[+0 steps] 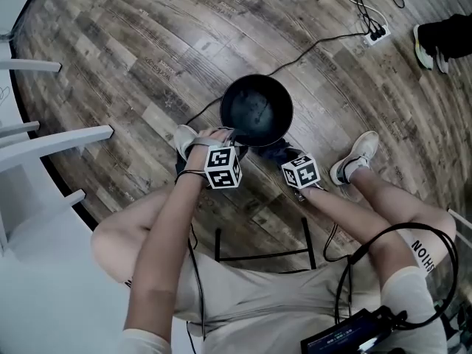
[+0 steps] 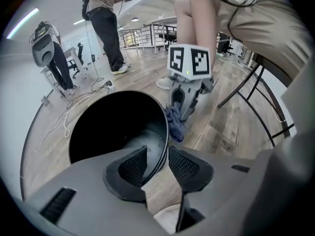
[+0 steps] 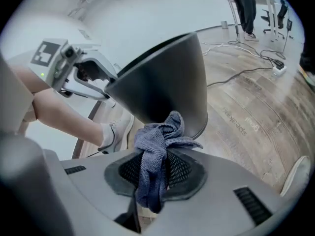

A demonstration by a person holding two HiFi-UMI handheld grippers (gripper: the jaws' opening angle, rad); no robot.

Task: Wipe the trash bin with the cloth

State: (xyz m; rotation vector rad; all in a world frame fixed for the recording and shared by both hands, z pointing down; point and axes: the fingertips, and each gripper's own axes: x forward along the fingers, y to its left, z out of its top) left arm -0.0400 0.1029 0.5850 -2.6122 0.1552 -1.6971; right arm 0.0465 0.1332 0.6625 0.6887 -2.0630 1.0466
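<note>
The black trash bin (image 1: 257, 109) is seen on the wooden floor (image 1: 133, 43), mouth upward. Its near rim is straddled by the left gripper (image 2: 156, 163), whose jaws are spread wide, pads clear of the rim. A blue-grey cloth (image 3: 155, 151) is clamped in the right gripper (image 3: 155, 170), just beside the bin's outer wall.

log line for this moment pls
left gripper: open, bin rim between jaws | right gripper: shut on cloth | cloth: at bin's outer wall
</note>
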